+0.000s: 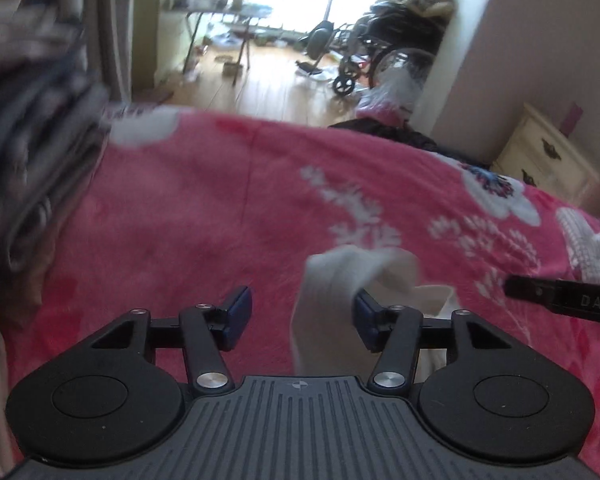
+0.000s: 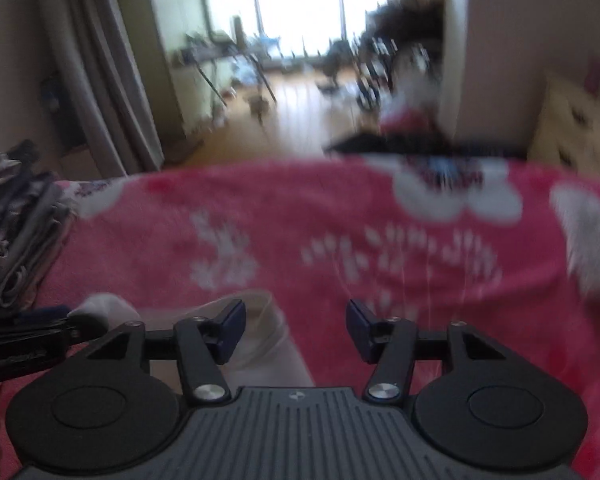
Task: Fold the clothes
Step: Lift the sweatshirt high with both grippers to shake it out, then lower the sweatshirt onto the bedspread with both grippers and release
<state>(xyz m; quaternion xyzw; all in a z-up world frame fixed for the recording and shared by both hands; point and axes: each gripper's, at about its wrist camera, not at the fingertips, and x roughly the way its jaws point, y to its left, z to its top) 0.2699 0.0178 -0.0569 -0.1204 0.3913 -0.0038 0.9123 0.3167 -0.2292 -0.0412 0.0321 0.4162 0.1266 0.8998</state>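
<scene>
— Leftmost, what occupies the left wrist view?

— A blurred stack of folded clothes (image 1: 32, 152), grey and dark, resting on the pink floral blanket (image 1: 204, 208) at the frame's left edge.

— And at centre?

— The left gripper (image 1: 303, 312), jaws spread apart. A white garment (image 1: 331, 280) lies on the blanket and rises between the blue pads; its curled edge sits just beside the right-hand pad (image 1: 367, 316). Whether it touches that pad cannot be told. The left-hand pad stands clear of it.

— Further right?

— A black finger of the right gripper (image 1: 559, 300) enters from the frame's edge, near the garment. Behind the bed, a wheelchair (image 1: 379, 56) stands on the wooden floor, and a cream dresser (image 1: 547, 152) sits against the wall.

— Now the right wrist view, again from the left.

— The same stack of folded clothes (image 2: 16, 232) lies at the left. Below it, part of the left gripper (image 2: 28, 340) shows with white cloth beside it. The white garment (image 2: 260, 328) extends under the left-hand pad (image 2: 230, 328) of the right gripper (image 2: 296, 328).

— Its jaws?

— Spread apart, pinching nothing; only pink floral blanket (image 2: 379, 240) shows between them. The view is motion-blurred.
</scene>
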